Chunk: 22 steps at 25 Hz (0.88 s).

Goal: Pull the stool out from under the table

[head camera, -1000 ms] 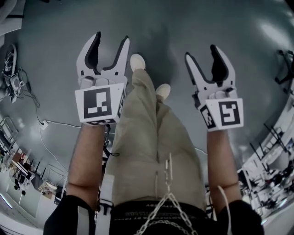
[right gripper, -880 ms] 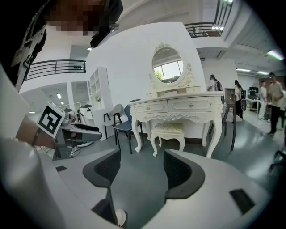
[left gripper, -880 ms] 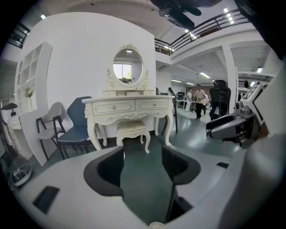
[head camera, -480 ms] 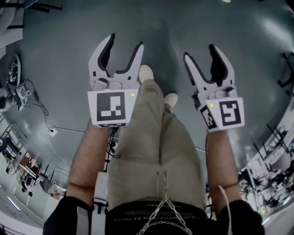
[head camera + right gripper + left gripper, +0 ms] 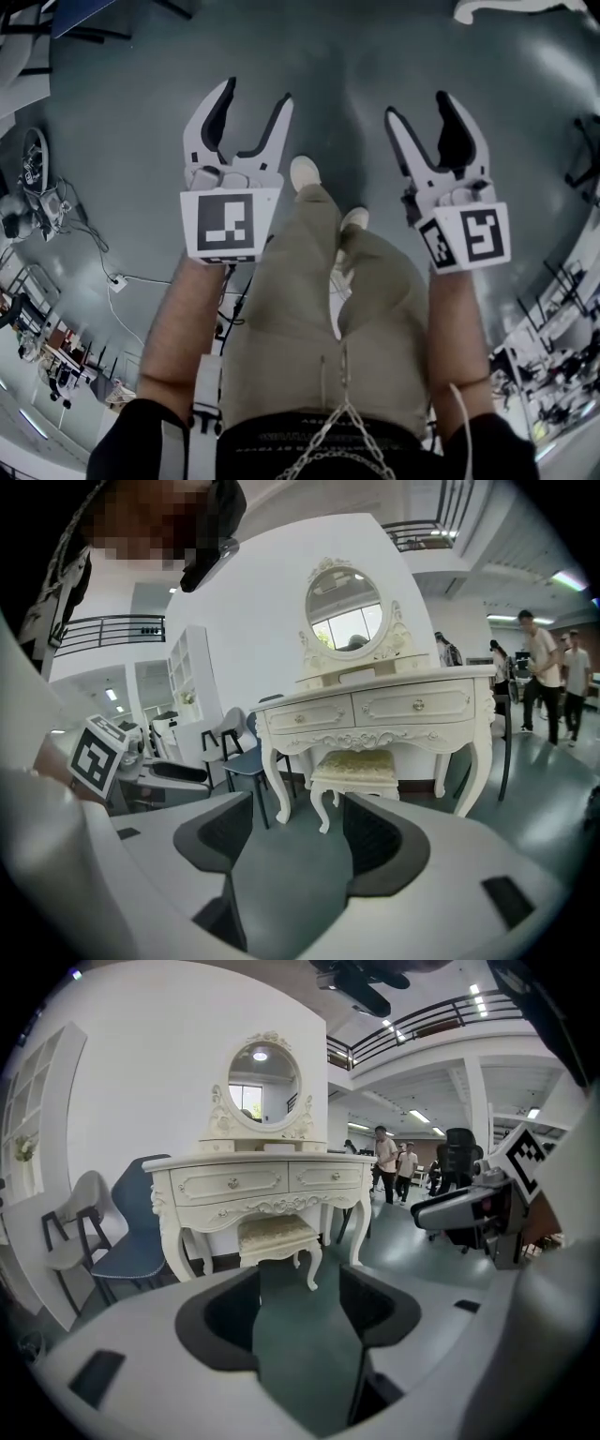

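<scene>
Open lab hall, mezzanine railing [image 5: 422,1024]

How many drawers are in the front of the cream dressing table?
2. In the front of the cream carved wooden dressing table, one knobbed drawer is left, the other drawer right, side by side above the cream cushioned stool. Side drawers may be hidden.

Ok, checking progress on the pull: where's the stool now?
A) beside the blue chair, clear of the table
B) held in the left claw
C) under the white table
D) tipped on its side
C: the stool stands upright between the legs of the table; left claw and right claw are open, short of it.
</scene>
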{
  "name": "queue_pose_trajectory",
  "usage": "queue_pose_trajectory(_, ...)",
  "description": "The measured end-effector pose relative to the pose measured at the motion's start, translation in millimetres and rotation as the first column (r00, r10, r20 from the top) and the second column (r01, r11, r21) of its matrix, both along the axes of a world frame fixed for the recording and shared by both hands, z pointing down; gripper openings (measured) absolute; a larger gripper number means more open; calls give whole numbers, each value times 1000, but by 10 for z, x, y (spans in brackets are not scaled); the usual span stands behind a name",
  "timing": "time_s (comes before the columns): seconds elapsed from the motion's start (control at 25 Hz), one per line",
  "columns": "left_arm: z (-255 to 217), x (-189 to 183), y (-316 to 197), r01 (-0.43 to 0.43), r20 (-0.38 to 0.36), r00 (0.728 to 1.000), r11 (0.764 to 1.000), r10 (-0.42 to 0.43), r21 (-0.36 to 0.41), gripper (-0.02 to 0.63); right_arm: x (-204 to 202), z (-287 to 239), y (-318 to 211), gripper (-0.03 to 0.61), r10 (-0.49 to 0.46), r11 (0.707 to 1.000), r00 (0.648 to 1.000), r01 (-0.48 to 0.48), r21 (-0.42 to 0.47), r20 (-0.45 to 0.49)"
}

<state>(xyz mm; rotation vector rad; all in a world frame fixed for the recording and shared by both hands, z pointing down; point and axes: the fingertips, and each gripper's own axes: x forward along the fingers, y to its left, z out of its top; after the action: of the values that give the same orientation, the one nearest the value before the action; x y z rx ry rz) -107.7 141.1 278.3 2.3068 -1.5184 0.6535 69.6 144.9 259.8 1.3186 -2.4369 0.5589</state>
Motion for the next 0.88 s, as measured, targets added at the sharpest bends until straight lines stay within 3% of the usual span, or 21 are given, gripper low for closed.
queue_pose_trajectory(0.16,116,14,-185,-8,-4,1000,1000,8,-22,250,104,14,-254,276,42,999,999,-42,1,20)
queue_pose_trajectory(0.36,336,-169,-363,63,-36,997,995,-66,-76,250,41,267,-434,276,24,999,999,-23,-34,31)
queue_pose_trajectory(0.52,204,-113,-536,94,2,996,996,-94,-1,250,91,373,-554,276,-23,998,1000,23,-54,15)
queue_pose_trajectory(0.88,173,48,-941,149,-17,989,989,-150,-19,250,236,286,-1070,276,-71,996,997,72,-54,16)
